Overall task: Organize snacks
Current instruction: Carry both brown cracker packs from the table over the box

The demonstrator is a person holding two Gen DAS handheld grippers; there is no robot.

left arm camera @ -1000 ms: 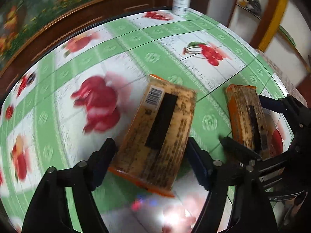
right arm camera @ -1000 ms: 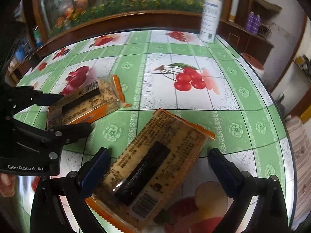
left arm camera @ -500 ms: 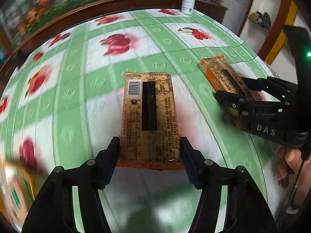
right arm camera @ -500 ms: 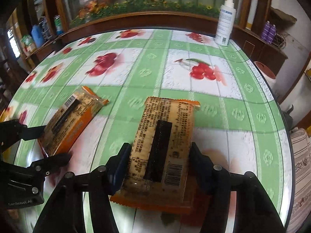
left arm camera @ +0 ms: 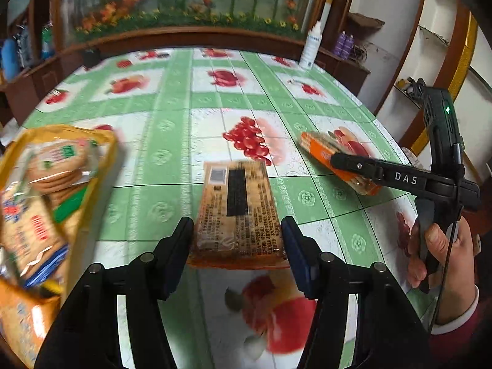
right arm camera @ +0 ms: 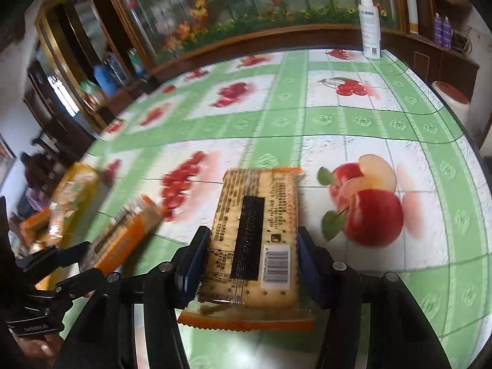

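Note:
My left gripper (left arm camera: 238,240) is shut on an orange-edged cracker pack (left arm camera: 238,206) and holds it above the fruit-print tablecloth (left arm camera: 172,129). My right gripper (right arm camera: 250,261) is shut on a second cracker pack (right arm camera: 256,233) of the same kind, also lifted. In the left wrist view the right gripper (left arm camera: 347,161) and its pack (left arm camera: 326,150) show at the right. In the right wrist view the left gripper (right arm camera: 73,261) and its pack (right arm camera: 123,236) show at the lower left. A yellow bag of several biscuit packs (left arm camera: 40,196) sits at the left.
A white spray bottle (right arm camera: 370,24) stands at the far edge of the table. A wooden cabinet with flower-painted glass (left arm camera: 190,3) runs behind the table. The yellow bag also shows in the right wrist view (right arm camera: 70,196), blurred. Shelves (left arm camera: 430,61) stand to the right.
Both grippers have lifted their cracker packs off the table and swung left. The yellow bag of biscuits has come into view at the left.

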